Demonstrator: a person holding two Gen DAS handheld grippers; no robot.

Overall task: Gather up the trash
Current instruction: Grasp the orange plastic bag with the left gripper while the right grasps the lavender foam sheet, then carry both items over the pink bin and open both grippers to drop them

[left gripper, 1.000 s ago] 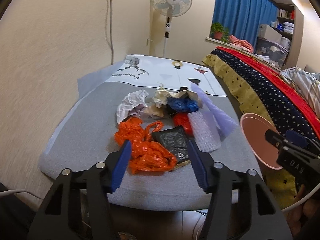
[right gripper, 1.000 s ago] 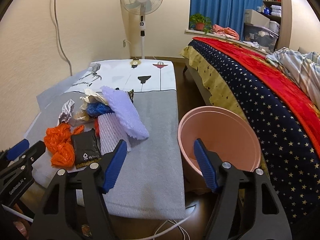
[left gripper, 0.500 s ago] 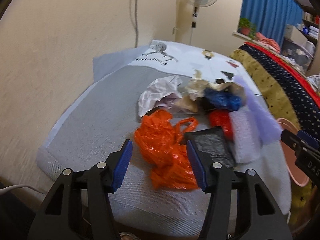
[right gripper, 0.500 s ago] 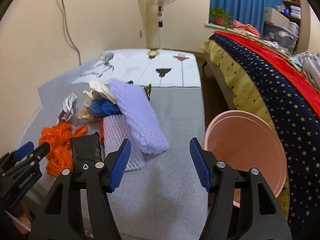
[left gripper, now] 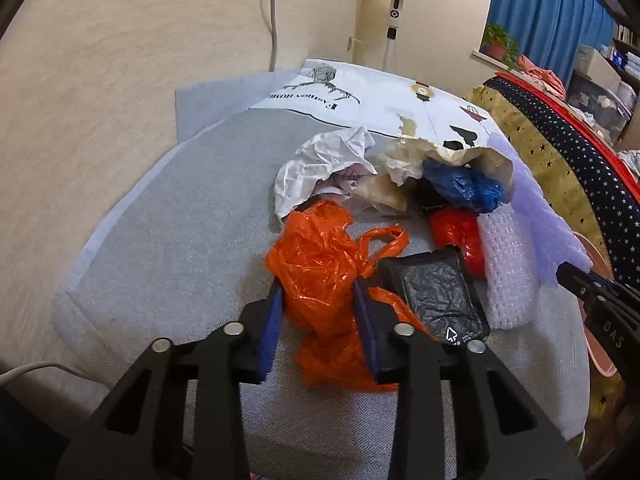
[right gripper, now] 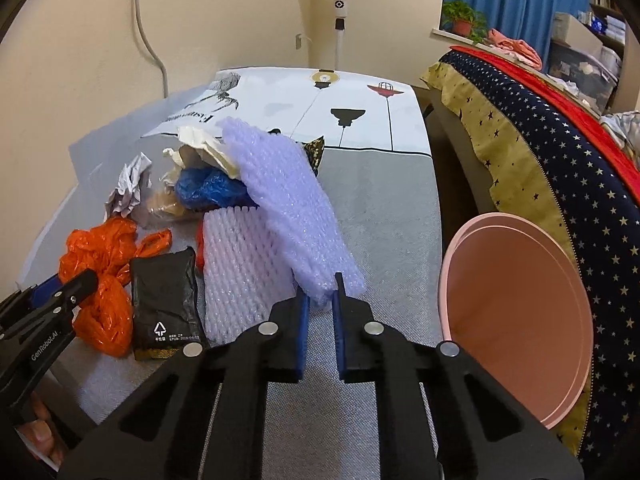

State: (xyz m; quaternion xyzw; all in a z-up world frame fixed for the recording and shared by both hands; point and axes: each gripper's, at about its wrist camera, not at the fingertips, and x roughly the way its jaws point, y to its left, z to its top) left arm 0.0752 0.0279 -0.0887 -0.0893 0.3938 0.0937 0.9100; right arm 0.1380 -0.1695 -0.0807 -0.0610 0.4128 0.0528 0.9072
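The left gripper (left gripper: pixel 318 292) is seen with its blue pads pressed against both sides of the orange bag (left gripper: pixel 320 256), which is bunched between them on the grey mat (left gripper: pixel 180 248). The right gripper (right gripper: pixel 320 292) is closed on the near edge of the lilac foam sheet (right gripper: pixel 288 200), the pads being nearly together with the foam pinched between. The sheet is laid slanting over the white foam net (right gripper: pixel 240 268), which is touched on its left by the black pouch (right gripper: pixel 164 300). Behind these, a blue bag (right gripper: pixel 208 190), torn cream paper (right gripper: pixel 204 148) and a crumpled white paper (left gripper: pixel 324 164) are heaped together, and a red wad (left gripper: pixel 456 232) is wedged between pouch, net and blue bag. A pink bin (right gripper: pixel 516 320) is seen just beside the mat's right edge, tilted with its mouth toward the camera, against a starred bedspread (right gripper: pixel 540 152). A fan (right gripper: pixel 339 0) is stood by the far wall
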